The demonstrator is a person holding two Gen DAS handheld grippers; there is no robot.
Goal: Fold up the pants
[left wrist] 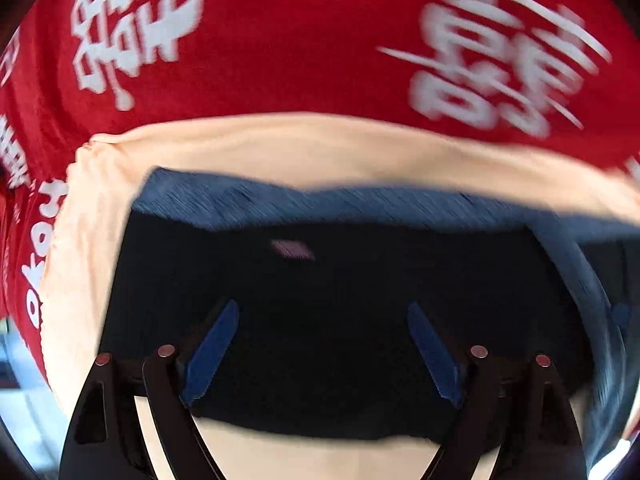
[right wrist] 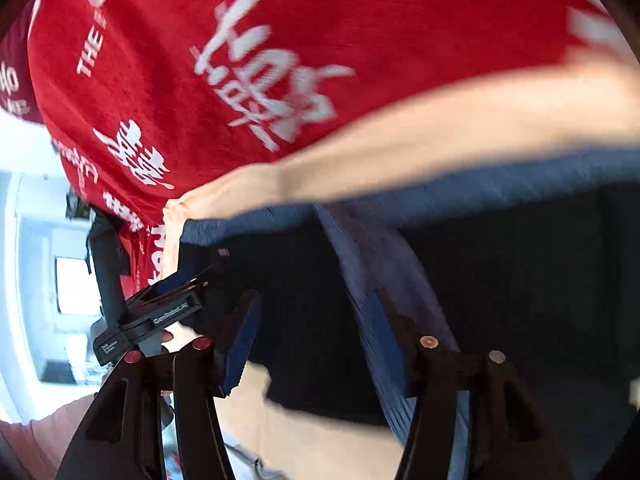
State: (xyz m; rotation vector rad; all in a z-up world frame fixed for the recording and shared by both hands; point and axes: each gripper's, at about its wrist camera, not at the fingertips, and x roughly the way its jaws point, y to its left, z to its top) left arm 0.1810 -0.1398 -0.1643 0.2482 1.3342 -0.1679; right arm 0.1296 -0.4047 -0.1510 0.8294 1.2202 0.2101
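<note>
The pants (left wrist: 340,280) lie folded as a dark navy block with a lighter blue band along the far edge, on a peach cloth (left wrist: 280,148). My left gripper (left wrist: 323,308) points almost straight down over the dark fabric. Its blue pads (left wrist: 214,352) stand wide apart with nothing pinched between them. In the right wrist view the pants (right wrist: 512,264) fill the right half, and a blue strip of them (right wrist: 360,264) runs down beside one pad. My right gripper (right wrist: 314,300) hangs above it, jaws apart and gripping nothing. The left gripper (right wrist: 172,308) shows at the pants' left edge.
A red cloth with white characters (right wrist: 200,60) covers the surface beyond the peach cloth (right wrist: 440,128). At the left the surface ends, and past it are a bright white room (right wrist: 36,240) and reddish floor (right wrist: 44,432). Both views are motion-blurred.
</note>
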